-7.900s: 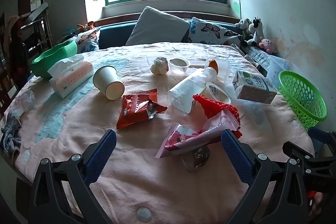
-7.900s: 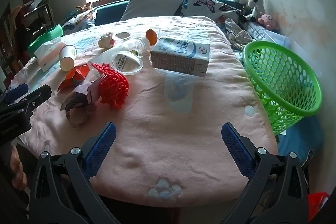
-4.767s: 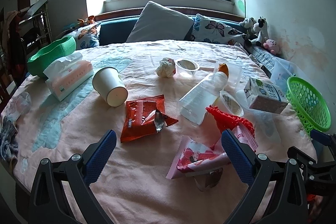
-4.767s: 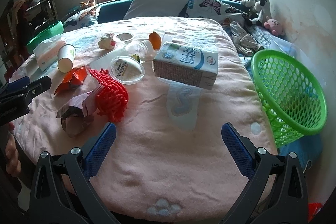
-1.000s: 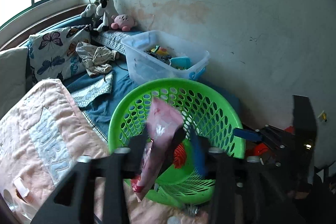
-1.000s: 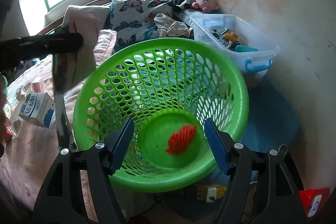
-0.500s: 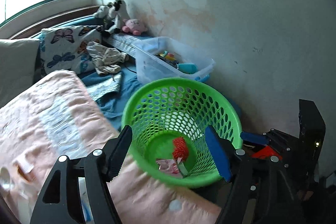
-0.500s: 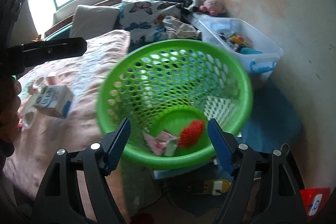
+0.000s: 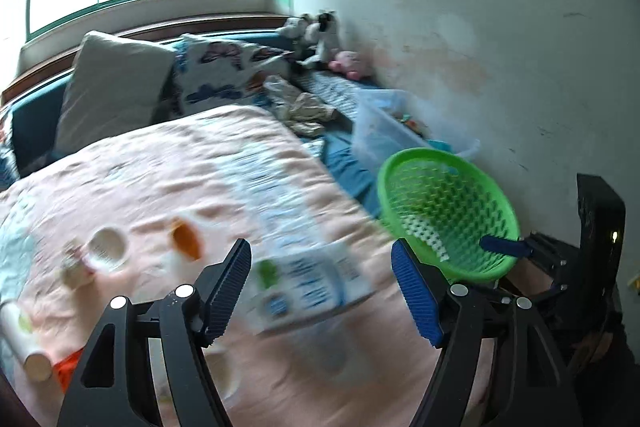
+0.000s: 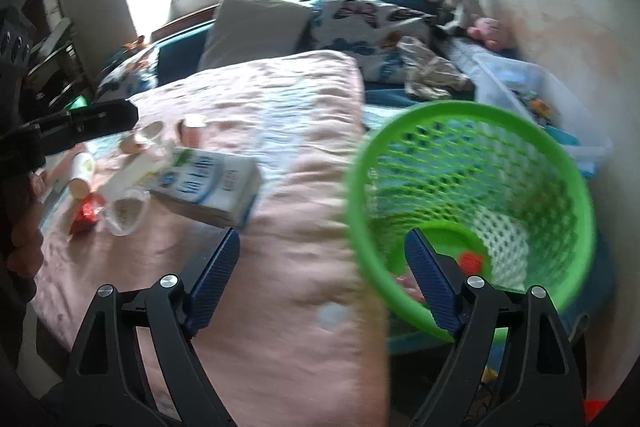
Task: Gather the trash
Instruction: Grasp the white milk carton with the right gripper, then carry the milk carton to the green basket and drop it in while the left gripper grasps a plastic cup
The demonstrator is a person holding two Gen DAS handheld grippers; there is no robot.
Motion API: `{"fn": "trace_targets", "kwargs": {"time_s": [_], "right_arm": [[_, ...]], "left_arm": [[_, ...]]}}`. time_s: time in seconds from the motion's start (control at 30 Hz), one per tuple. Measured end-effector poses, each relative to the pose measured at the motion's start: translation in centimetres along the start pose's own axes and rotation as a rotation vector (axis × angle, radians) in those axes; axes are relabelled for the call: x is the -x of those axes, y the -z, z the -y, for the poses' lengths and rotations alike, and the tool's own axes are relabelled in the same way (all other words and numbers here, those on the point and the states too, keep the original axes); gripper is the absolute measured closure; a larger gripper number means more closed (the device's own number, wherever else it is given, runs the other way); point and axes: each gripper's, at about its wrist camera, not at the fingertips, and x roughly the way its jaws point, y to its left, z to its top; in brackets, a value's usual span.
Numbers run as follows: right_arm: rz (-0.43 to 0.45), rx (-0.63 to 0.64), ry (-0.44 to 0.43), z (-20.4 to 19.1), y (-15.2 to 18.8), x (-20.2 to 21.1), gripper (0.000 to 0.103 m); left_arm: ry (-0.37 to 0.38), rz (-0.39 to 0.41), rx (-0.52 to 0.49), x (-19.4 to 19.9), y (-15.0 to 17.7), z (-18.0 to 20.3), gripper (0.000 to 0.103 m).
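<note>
My left gripper [image 9: 320, 291] is open and empty above the pink blanket, with a white and blue milk carton [image 9: 308, 287] lying blurred between its fingers' line of sight. My right gripper [image 10: 320, 279] is open and empty over the bed's edge. The green mesh basket [image 10: 556, 167] stands right of the bed and holds a red net piece [image 10: 472, 261] and a pink wrapper [image 10: 404, 285]. The carton also shows in the right wrist view [image 10: 208, 187]. A paper cup [image 10: 82, 175], a red snack bag [image 10: 86, 215] and a clear lid [image 10: 126, 211] lie left on the blanket.
A bottle with an orange cap [image 9: 186, 243] and a small clear cup [image 9: 106, 249] lie on the blanket. A clear storage box [image 9: 384, 131] stands behind the basket by the wall. Pillows [image 9: 116, 87] and plush toys [image 9: 316, 35] line the back.
The left gripper let the pink wrapper fall into the basket, opened, and swung left back over the bed. The right gripper also swung left, from above the basket toward the blanket.
</note>
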Motion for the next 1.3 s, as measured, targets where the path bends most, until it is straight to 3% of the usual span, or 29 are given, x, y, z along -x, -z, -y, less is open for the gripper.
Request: {"fn": "trace_targets", "kwargs": {"time_s": [0.1,0.37,0.73,0.97,1.3], "right_arm": [[-0.024,0.090,-0.046,-2.3,-1.0,-1.3,0.017],[-0.113,0.417,-0.131,-7.6,-3.3,-5.7,0.015],[-0.228,0.721,-0.188,-11.1,-4.5,-11.7,0.013],[-0.273,0.768,-0.192,-11.5,-4.6,-13.9,0.014],[-0.224,0.683,-0.132,-10.4,-4.1,-11.6,0.018]], "left_arm": [[-0.035,-0.001,0.022,1.4,1.5,-2.4,0.025],[-0.077,-0.026,0.073,3.6,4.9,-6.9,0.024],[-0.074,-0.084,0.068,2.8,8.1,-7.8,0.020],[-0.064,-0.125,-0.007,1.5,8.8,-7.0,0.018],[-0.067,-0.155,-0.028,-0.6,9.5,-6.9,0.018]]}}
